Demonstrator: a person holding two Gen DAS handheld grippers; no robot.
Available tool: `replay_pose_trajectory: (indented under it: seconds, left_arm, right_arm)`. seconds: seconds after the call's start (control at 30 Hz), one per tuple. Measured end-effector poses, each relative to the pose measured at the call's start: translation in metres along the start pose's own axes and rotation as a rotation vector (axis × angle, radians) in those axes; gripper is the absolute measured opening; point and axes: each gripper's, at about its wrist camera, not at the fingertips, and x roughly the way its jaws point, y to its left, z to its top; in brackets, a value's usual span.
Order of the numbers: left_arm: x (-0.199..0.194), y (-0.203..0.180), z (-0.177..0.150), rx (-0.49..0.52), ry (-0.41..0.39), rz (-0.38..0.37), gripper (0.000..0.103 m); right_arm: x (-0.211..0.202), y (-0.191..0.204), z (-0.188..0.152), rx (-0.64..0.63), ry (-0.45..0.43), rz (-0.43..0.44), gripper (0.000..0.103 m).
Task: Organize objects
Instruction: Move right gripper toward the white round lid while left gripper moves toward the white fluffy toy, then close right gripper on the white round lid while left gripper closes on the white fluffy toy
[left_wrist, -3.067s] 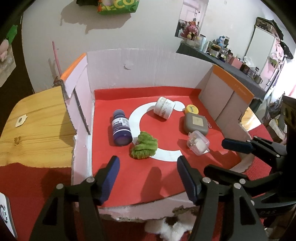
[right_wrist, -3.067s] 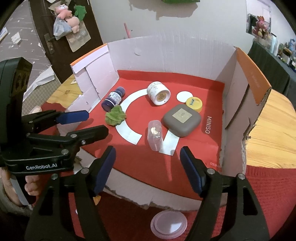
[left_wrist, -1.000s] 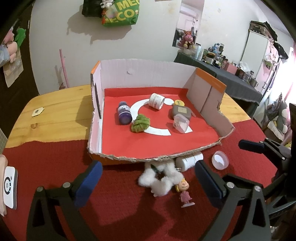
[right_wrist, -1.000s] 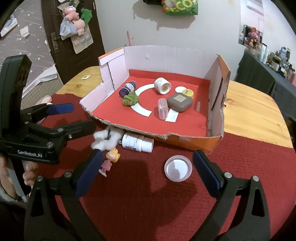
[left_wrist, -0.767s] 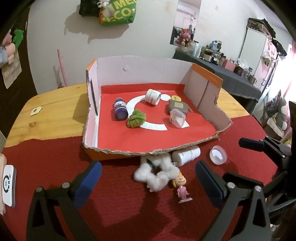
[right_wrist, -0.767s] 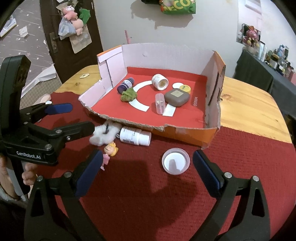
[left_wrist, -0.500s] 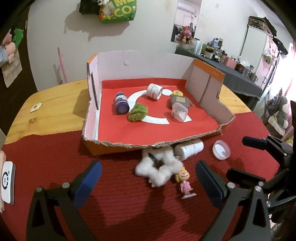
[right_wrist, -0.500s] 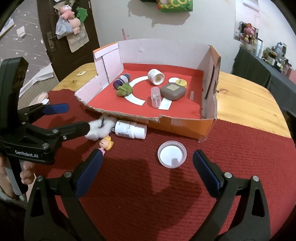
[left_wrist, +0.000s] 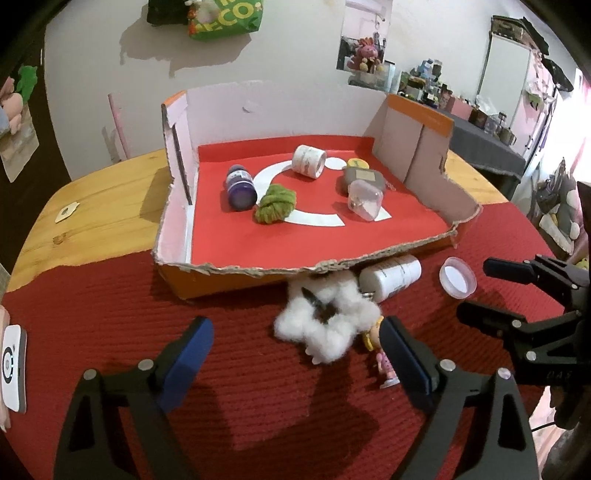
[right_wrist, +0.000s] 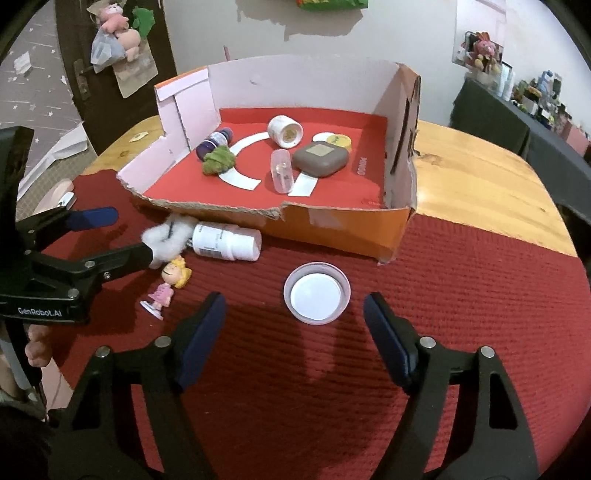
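An open cardboard box (left_wrist: 236, 275) (right_wrist: 332, 225) with a red floor holds a purple bottle (left_wrist: 241, 183), a green scrunchie (left_wrist: 276, 204), a tape roll (left_wrist: 308, 161), a grey case (left_wrist: 364, 179), a clear case (left_wrist: 364, 199) and a yellow tin (left_wrist: 357, 162). On the red cloth in front lie a white fluffy scrunchie (left_wrist: 327, 328) (right_wrist: 168, 236), a white pill bottle (left_wrist: 391, 277) (right_wrist: 227, 242), a small doll figure (left_wrist: 382, 354) (right_wrist: 168, 286) and a round lid (left_wrist: 457, 276) (right_wrist: 317, 292). My left gripper (left_wrist: 295, 350) is open, just before the fluffy scrunchie. My right gripper (right_wrist: 295, 321) is open around the near side of the lid.
The red cloth (right_wrist: 443, 295) covers the near half of a wooden table (left_wrist: 103, 206) (right_wrist: 476, 177). A white device (left_wrist: 13, 365) lies at the far left. A cluttered dark shelf (left_wrist: 480, 125) stands behind on the right.
Both grippers have pulled back out of the box, then moved down and forward toward the loose things on the cloth. The left nears the fluffy scrunchie, the right nears the lid.
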Motion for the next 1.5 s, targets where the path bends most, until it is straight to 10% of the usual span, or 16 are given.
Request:
replay_pose_trajectory:
  seconds: [0.8,1.1,1.5]
  left_arm:
    - [0.029,-0.005,0.002,0.043,0.058,0.010,0.088]
    - [0.023,-0.019,-0.001,0.093,0.042,-0.029,0.050]
    - [0.007,-0.010,-0.008,0.040,0.019,-0.055,0.041]
  right_arm:
    - [0.029,-0.002,0.009,-0.036,0.021,-0.008,0.054]
    - [0.025,0.002,0.007,-0.032,0.015,0.012,0.039]
    - [0.012,0.032,-0.002,-0.075,0.015,0.072,0.039]
